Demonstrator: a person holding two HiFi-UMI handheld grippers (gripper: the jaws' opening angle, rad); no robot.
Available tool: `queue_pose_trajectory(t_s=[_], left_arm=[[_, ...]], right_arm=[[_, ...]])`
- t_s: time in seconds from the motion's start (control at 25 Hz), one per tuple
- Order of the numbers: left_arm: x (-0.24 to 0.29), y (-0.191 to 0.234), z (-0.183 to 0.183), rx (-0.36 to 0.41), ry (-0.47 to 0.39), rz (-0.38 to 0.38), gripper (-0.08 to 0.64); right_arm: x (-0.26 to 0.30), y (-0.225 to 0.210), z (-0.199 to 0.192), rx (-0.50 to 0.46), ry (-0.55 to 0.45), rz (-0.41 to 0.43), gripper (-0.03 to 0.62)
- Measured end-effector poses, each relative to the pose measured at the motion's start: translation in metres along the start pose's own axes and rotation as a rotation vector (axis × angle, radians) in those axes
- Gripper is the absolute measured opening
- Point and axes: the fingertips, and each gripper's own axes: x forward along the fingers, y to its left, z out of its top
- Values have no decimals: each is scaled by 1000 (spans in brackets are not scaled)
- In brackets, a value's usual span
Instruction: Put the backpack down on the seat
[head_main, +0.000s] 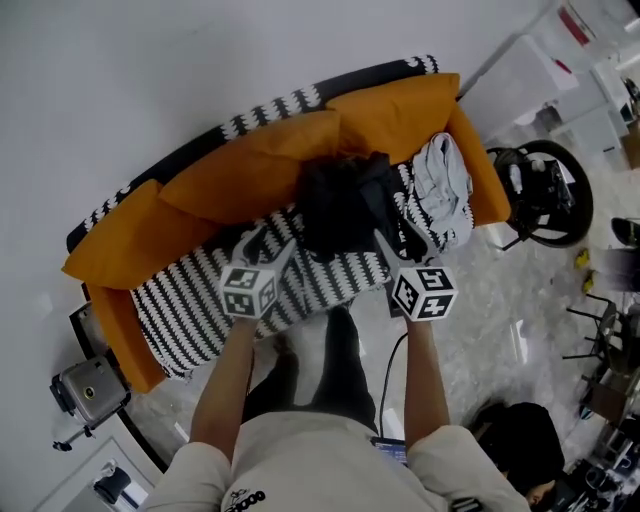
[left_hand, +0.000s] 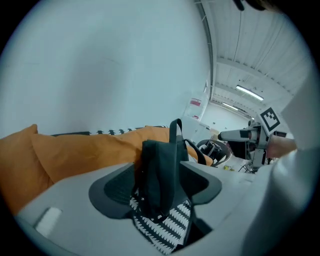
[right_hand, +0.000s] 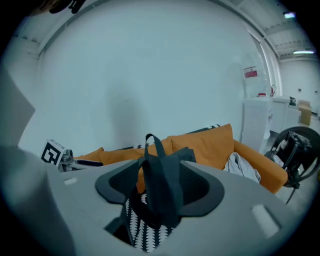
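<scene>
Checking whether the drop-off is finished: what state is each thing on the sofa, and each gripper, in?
backpack: standing on the striped seat, handle up, nothing gripping it
left gripper: open, empty
right gripper: open, empty
grey garment: crumpled on the seat beside the backpack

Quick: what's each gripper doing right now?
Left gripper: open, holding nothing.
Right gripper: open, holding nothing.

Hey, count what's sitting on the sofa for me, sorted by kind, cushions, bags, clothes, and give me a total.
Orange back cushions: 3
Black backpack: 1
Light grey garment: 1
Total: 5
</scene>
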Motion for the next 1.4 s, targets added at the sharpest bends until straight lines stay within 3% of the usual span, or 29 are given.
queue_pose_trajectory(t_s=[0.4,0.64,0.84,0.96,1.08,1.4], left_arm=[[-107,34,55,109,-111,76,261],[-170,39,82,124,-193,82,214],[-223,35,112,150,-271,104,140],[-260,38,136,165,-341,157,12],[-293,34,154,188,-392,158,11],[-351,9,179,372,-401,158,9]], right_arm=[[-54,55,58,-70,-108,-26,218],[-82,110,86,-126,-160,24,202],[-111,164,117,-165,-226,82,167],[-124,192,135,-198,-250,81,114],[-136,216,146,-218,-273,67,53],[-159,281,167,-281,-335,133,5]])
